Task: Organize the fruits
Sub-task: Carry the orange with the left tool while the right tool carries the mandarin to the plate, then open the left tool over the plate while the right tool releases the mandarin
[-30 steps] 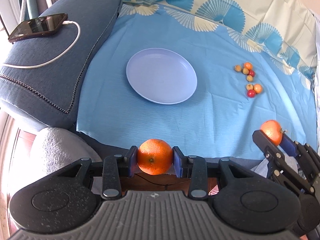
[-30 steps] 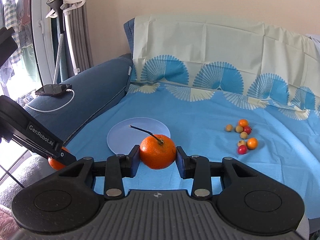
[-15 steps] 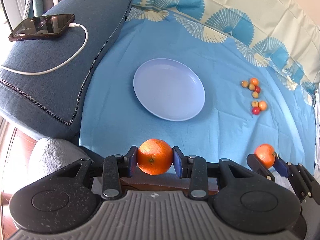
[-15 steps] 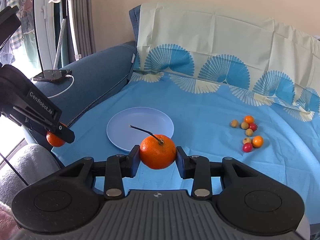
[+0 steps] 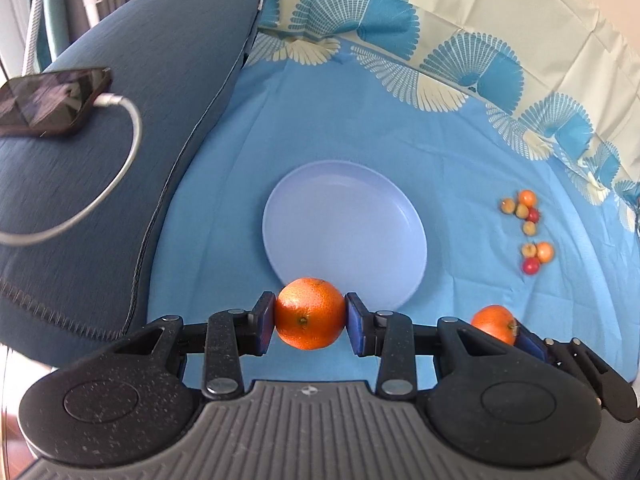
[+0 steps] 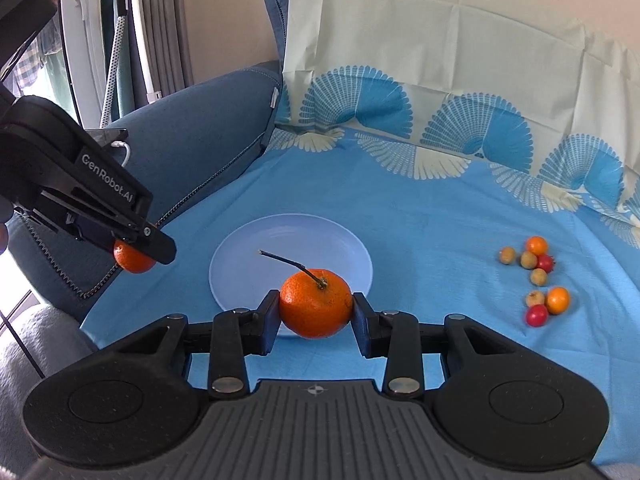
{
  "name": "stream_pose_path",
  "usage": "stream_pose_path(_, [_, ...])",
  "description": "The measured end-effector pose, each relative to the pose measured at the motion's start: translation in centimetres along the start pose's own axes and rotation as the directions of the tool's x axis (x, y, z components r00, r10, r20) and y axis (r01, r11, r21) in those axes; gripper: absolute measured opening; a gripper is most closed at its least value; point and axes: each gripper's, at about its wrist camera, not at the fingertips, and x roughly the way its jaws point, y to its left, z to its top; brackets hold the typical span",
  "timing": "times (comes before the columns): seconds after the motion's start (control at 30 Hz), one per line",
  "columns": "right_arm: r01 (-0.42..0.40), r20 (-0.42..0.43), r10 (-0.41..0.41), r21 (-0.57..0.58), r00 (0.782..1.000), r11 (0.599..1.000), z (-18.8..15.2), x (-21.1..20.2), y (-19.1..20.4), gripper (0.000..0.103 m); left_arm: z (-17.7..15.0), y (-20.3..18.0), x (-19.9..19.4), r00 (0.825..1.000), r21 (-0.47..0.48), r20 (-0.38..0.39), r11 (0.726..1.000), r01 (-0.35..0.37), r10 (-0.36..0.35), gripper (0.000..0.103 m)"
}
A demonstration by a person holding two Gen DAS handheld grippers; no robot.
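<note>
Gripping 1 mandarin (image 5: 309, 313) each, both hand-held grippers hang over the near rim of the lilac plate (image 5: 344, 232): the left hand-held gripper (image 5: 310, 322) left of it, the right hand-held gripper (image 6: 316, 314) pinching a stemmed mandarin (image 6: 316, 308). Small fruits (image 6: 534, 276) lie right of the plate.
</note>
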Motion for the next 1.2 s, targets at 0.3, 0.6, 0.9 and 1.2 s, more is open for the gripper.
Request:
stream_pose_path(0.3, [-0.001, -0.076, 0.0, -0.011, 0.997, 1.0, 1.4, 8.3, 0.3, 0.039, 3.9, -2.5, 7.3, 0.999, 0.054, -0.04, 0.998, -0.02, 0.022, 0.041])
stream_pose_path(0.6, [0.001, -0.164, -0.01, -0.056, 0.986, 0.998, 1.0, 14.8, -0.4, 0.039, 5.4, -3.0, 14.0, 0.991, 0.104, -0.119, 0.994, -0.042, 0.054, 0.041])
stream_pose_path(0.9, [0.016, -0.086, -0.025, -0.103, 0.996, 0.995, 2.1, 12.1, -0.8, 0.09, 5.3, -3.3, 8.3, 0.998, 0.158, 0.049, 0.987, -0.034, 0.027, 0.103])
stream_pose_path(1.2, [0.051, -0.096, -0.048, 0.03, 0.994, 0.998, -1.1, 1.2, -0.3, 0.098, -4.0, 0.6, -0.6, 0.99, -0.001, 0.041, 0.991, -0.132, 0.132, 0.103])
